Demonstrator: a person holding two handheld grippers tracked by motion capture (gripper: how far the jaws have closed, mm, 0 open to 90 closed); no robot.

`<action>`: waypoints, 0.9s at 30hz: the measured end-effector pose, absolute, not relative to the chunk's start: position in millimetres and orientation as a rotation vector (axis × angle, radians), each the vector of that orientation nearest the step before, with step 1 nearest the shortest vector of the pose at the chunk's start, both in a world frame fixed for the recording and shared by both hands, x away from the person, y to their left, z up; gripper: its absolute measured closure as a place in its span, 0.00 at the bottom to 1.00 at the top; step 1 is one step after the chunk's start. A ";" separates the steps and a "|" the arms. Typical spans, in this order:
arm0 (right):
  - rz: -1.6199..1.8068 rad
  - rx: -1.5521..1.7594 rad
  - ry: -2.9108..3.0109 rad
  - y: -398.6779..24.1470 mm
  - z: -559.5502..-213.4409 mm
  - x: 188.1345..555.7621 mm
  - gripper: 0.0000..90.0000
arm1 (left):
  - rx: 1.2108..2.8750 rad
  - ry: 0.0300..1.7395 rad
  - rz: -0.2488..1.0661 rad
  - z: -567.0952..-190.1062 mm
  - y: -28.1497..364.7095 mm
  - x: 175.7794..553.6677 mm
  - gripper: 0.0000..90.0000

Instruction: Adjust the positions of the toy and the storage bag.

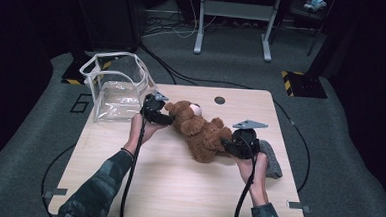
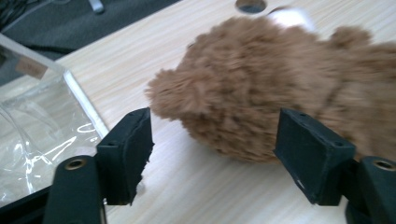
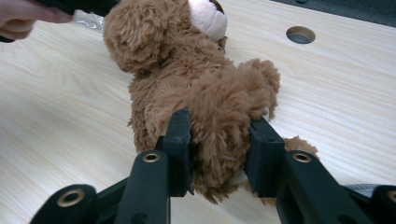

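Note:
A brown teddy bear (image 1: 200, 131) lies on the wooden table (image 1: 177, 188), head toward the far left and pale snout up. My left gripper (image 1: 169, 118) is open at the bear's head (image 2: 280, 84); its jaws stand wide to either side of the fur without pressing on it. My right gripper (image 1: 225, 144) is shut on the bear's lower body, and in the right gripper view both black pads (image 3: 180, 140) sink into the fur of a leg (image 3: 219, 126). The left hand (image 3: 23, 16) holding its gripper shows beyond the bear's head.
A clear plastic box (image 1: 114, 84) with a white rim stands at the table's far left corner, just beside my left gripper. A grey cloth (image 1: 273, 160) lies by the right hand near the right edge. A round cable hole (image 1: 220, 100) sits at the far edge.

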State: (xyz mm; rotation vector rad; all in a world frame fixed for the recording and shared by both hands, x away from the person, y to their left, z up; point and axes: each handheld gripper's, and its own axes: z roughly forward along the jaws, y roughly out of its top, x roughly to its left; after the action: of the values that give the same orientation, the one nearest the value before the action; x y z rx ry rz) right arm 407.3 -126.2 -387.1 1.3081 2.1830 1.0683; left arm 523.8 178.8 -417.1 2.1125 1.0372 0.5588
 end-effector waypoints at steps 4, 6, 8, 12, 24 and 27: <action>1.053 1.310 2.193 -126.1 -388.4 407.6 0.69 | 2.127 0.982 0.553 -405.9 173.2 509.7 0.21; 1.048 1.321 2.194 -126.2 -389.4 407.1 0.69 | 2.113 0.959 0.544 -399.8 170.2 503.1 0.19; 1.041 1.316 2.197 -126.3 -391.3 407.5 0.69 | 2.105 0.930 0.543 -393.0 165.8 495.7 0.18; 1.028 1.350 2.212 -124.6 -396.3 407.6 0.68 | 2.093 0.834 0.529 -376.7 144.5 477.4 0.17; 1.012 1.364 2.242 -128.1 -404.5 408.5 0.63 | 2.164 0.752 0.528 -397.0 106.6 476.5 0.56; 1.013 1.377 2.254 -130.4 -406.0 408.7 0.59 | 2.151 0.739 0.531 -404.4 112.2 473.9 0.73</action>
State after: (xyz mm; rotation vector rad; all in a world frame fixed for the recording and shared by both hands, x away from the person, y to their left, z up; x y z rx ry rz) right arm 408.7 -130.4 -406.0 1.3771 2.2543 1.0130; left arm 473.9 112.2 -404.4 2.1506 0.7392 0.5310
